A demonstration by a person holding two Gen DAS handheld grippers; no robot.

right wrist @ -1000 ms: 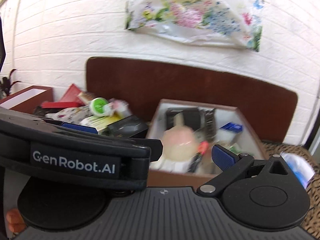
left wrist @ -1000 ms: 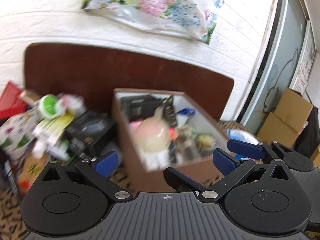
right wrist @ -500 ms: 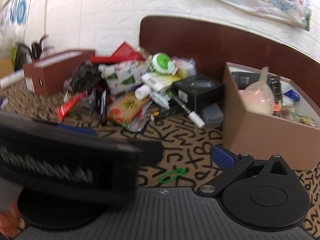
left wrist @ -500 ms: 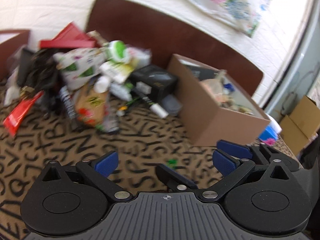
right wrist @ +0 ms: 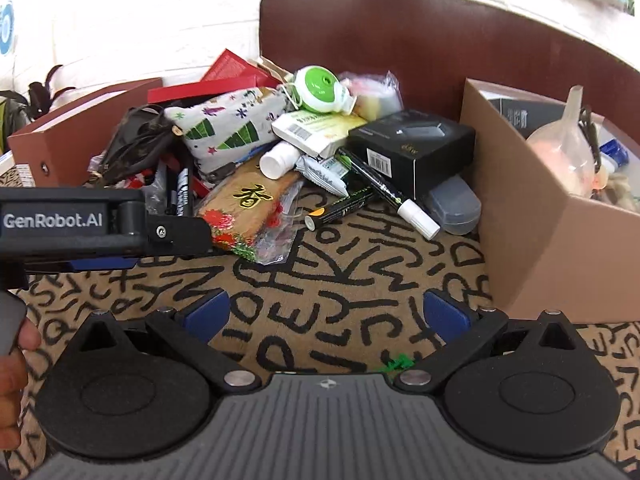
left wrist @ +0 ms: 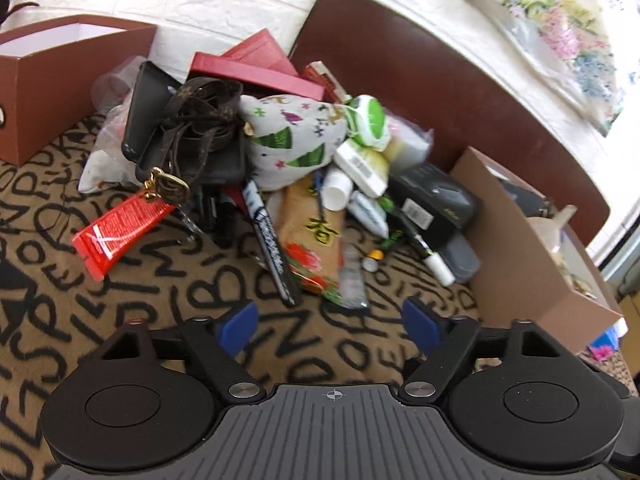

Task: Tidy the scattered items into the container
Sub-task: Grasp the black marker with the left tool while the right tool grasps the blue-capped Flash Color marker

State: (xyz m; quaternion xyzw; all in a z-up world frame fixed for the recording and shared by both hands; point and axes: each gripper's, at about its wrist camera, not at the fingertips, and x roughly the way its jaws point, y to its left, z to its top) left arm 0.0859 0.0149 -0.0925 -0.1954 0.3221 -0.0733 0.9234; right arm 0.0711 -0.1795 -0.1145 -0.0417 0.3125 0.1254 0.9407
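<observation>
A pile of scattered items lies on the patterned cloth: a red tube (left wrist: 120,230), a black marker (left wrist: 270,240), a snack packet (left wrist: 316,248) (right wrist: 244,208), a tree-print pouch (left wrist: 296,142) (right wrist: 228,126), a white-capped pen (right wrist: 386,192) and a black box (right wrist: 412,142). The brown container box (right wrist: 532,216) (left wrist: 520,248) stands at the right with a funnel (right wrist: 564,144) and other items inside. My left gripper (left wrist: 330,326) is open and empty, just short of the pile. My right gripper (right wrist: 326,314) is open and empty over bare cloth.
A second brown box (left wrist: 60,76) stands at the far left. A dark brown board (right wrist: 420,36) leans on the white brick wall behind. A small green scrap (right wrist: 394,362) lies by the right gripper. The left gripper's body (right wrist: 80,224) crosses the right wrist view at left.
Both grippers swung away from the container, leftward and down toward the pile. Both stayed open and empty.
</observation>
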